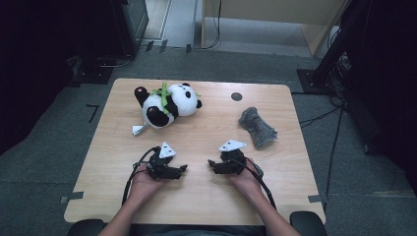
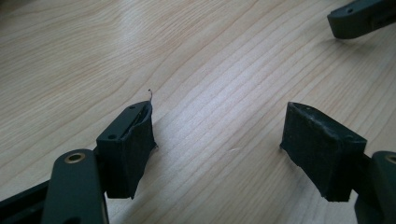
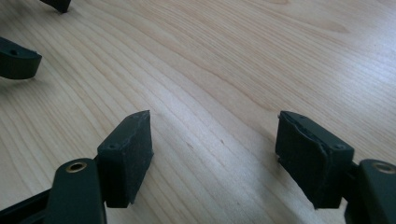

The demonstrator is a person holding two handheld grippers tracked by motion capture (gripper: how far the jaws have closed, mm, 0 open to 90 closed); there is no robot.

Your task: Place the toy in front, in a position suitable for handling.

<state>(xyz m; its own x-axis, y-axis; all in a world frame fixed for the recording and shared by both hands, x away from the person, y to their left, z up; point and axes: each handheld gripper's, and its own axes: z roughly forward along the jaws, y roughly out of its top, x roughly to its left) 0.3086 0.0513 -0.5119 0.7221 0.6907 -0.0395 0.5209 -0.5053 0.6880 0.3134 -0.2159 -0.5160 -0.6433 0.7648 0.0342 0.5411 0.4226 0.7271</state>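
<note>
Grey carpet floor (image 1: pixel 44 147), wooden table (image 1: pixel 206 196)

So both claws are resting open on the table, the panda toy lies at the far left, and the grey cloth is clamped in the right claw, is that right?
Not quite. The grey cloth lies loose on the table, apart from the right claw; the high view shows the gap, and the right gripper view shows bare wood between its jaws. The rest holds: both claws, including the left claw, are open, and the panda toy lies far left.

Black-and-white plush panda (image 1: pixel 168 104) with green trim; mottled grey, possibly knitted, cloth bundle (image 1: pixel 257 127); pale wood-grain table (image 1: pixel 206 196).
</note>
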